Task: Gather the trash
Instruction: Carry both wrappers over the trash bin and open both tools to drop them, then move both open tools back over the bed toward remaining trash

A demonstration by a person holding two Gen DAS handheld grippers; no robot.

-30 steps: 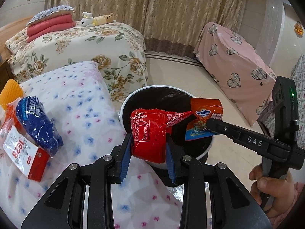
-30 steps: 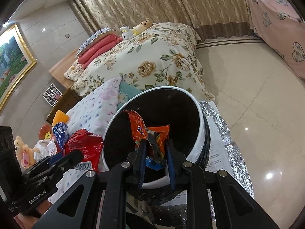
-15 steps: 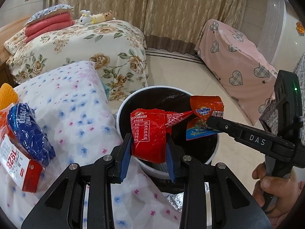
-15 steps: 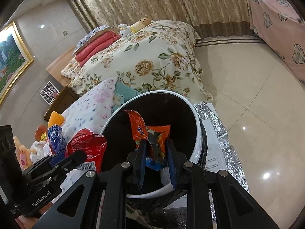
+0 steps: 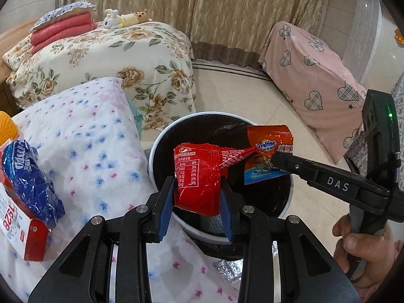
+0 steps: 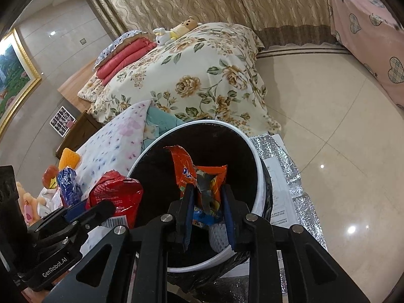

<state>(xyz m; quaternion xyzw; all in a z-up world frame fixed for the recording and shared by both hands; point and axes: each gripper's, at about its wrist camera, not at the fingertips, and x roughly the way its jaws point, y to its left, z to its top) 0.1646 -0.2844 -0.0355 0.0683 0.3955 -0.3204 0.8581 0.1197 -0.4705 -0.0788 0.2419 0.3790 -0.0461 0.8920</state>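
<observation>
A white-rimmed bin (image 5: pixel 161 141) with a black liner stands on the floor beside the dotted cloth. My left gripper (image 5: pixel 198 181) is shut on a red snack bag (image 5: pixel 194 166), held over the bin's near rim. From the right comes my right gripper (image 5: pixel 276 157), with an orange Ovaltine wrapper (image 5: pixel 270 141) pinched at its tips above the bin's mouth. In the right wrist view the right gripper (image 6: pixel 207 189) has its jaws opening; the wrapper (image 6: pixel 184 171) still hangs between the pads over the bin (image 6: pixel 257 161). The red bag (image 6: pixel 116 192) shows at the left.
A blue packet (image 5: pixel 27 174) and a red-and-white box (image 5: pixel 17 224) lie on the dotted cloth (image 5: pixel 88 139) at the left. A floral bed (image 5: pixel 101 58) stands behind, pink-covered furniture (image 5: pixel 315 75) at the right. Silver foil (image 6: pixel 277 156) lies under the bin. A hand (image 5: pixel 363 245) grips the right handle.
The left gripper with the red bag has shifted towards the bin; the packets on the cloth slid left in its view. The right pads have parted slightly around the wrapper.
</observation>
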